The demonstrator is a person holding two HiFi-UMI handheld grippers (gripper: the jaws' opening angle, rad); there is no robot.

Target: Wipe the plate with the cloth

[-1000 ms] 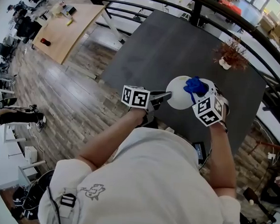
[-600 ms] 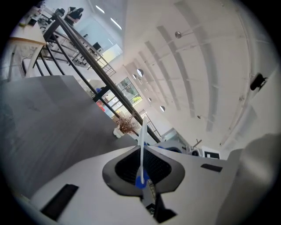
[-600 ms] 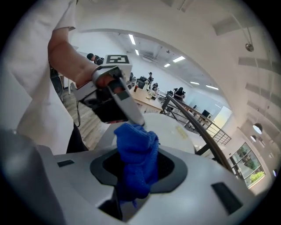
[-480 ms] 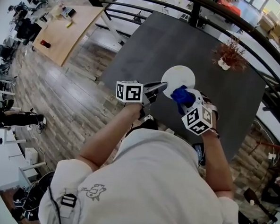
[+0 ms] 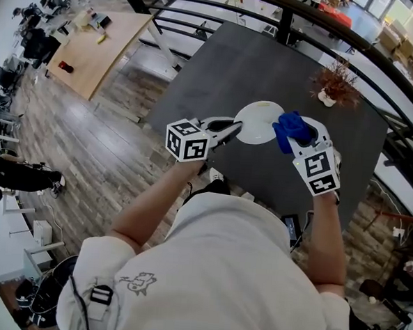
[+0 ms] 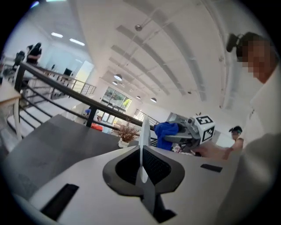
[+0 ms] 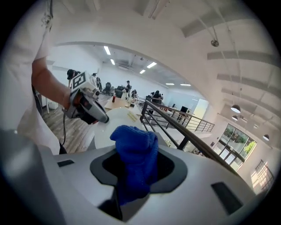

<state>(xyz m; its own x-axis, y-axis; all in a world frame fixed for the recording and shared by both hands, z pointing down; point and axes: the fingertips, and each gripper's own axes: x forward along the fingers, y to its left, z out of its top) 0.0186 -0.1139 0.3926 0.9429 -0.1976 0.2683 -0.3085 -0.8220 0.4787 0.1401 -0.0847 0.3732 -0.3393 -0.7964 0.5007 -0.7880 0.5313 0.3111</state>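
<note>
White and round, the plate (image 5: 259, 122) is pinched by its rim in the left claw (image 5: 229, 129). The jaws are almost together, with only the thin edge of the plate between them. In the left gripper view the plate (image 6: 144, 132) shows edge-on, rising straight out of the closed jaws, so it juts forward from that claw over the dark desk (image 5: 219, 64). The right claw (image 5: 300, 134) is clamped on a bunched blue cloth (image 5: 289, 129), which bulges out beyond its tips. The cloth sits at the side of the plate opposite the left claw, right against the rim. Whether it actually touches cannot be told. Seen from the right claw, the plate lies just past the cloth (image 7: 134, 160), with the left claw (image 7: 95, 115) on its far side. A small potted plant (image 5: 332, 83) stands on the desk well beyond the right claw, near the dark railing (image 5: 367, 48).
</note>
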